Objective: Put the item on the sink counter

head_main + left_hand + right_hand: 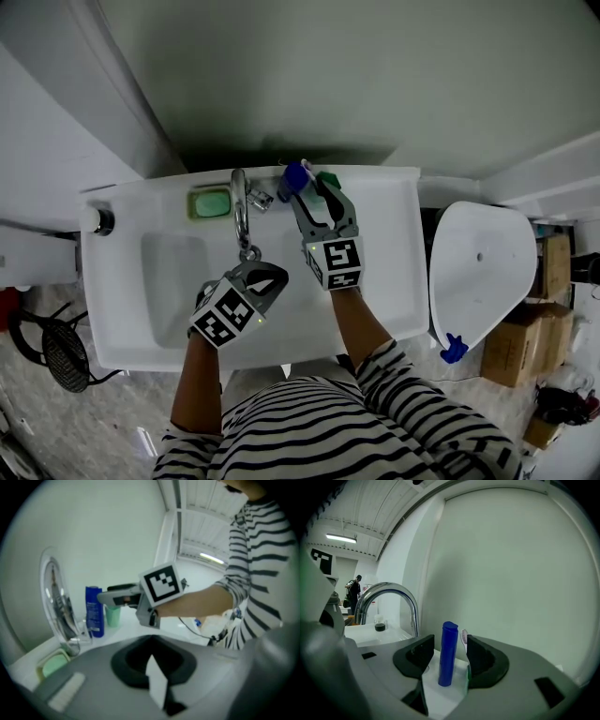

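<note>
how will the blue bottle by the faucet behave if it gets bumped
Probably tips: the blue bottle stands tall and narrow on a small base. It looks like smooth plastic, so it may slip in a light grip. Likely rigid, since it stands unsupported.

Pale green wall (375, 75) at the back, speckled grey floor (94, 431) below. White toilet (478, 272) at right, with cardboard boxes (525, 347) just beyond it on the floor. A strip light (341, 538) glows on a slatted white ceiling (370, 508)
</note>
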`<act>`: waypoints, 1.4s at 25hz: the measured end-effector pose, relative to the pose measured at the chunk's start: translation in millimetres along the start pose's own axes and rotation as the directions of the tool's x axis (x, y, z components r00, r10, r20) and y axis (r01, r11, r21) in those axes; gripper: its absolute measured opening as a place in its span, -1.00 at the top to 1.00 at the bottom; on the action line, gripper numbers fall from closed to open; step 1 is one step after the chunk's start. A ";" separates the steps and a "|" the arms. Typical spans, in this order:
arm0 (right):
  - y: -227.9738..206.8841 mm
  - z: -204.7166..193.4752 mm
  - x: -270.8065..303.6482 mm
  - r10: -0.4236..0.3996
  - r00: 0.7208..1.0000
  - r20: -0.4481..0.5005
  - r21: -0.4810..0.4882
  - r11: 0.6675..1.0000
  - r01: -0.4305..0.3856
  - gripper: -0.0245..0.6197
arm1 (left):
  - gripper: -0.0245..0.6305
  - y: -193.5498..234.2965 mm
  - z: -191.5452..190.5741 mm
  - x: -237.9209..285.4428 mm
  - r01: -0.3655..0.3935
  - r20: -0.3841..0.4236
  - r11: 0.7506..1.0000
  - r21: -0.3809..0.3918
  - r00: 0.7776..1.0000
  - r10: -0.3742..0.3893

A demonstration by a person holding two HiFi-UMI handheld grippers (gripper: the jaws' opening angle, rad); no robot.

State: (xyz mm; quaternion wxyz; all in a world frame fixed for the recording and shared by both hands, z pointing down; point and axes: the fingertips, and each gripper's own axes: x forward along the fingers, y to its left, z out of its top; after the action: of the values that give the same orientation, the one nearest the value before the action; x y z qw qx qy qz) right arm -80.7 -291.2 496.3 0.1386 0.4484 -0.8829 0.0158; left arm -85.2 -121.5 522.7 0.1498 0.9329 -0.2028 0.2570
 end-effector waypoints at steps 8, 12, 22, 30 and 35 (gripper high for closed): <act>-3.1 10.5 -34.6 0.010 1.000 0.000 0.000 1.000 -0.010 0.27 | 0.91 -13.1 17.9 2.6 0.013 0.003 0.999 0.048 1.000 -0.013; -3.5 21.0 -55.9 0.017 1.000 0.015 -0.004 1.000 -0.017 0.27 | 0.91 -20.2 31.0 2.6 0.005 0.027 0.998 0.066 1.000 -0.006; 6.1 62.0 -112.9 0.099 0.992 0.082 -0.031 0.995 -0.096 0.40 | 0.91 -30.6 74.5 -19.9 -0.107 0.169 0.990 0.094 0.981 0.089; 17.3 92.2 -151.6 0.167 0.976 0.137 -0.092 0.984 -0.155 0.45 | 0.91 -47.8 100.2 -39.6 -0.146 0.257 0.985 0.093 0.959 0.118; 21.7 95.3 -172.7 0.208 0.973 0.102 -0.102 0.975 -0.198 0.50 | 0.91 -51.1 106.5 -53.3 -0.181 0.305 0.980 0.081 0.941 0.148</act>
State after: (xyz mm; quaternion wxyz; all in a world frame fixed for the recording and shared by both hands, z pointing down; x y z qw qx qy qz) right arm -23.3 -156.8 362.1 0.1070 0.3489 -0.9303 -0.0356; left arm -59.2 -101.7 397.3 0.0450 0.9474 -0.2862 0.1358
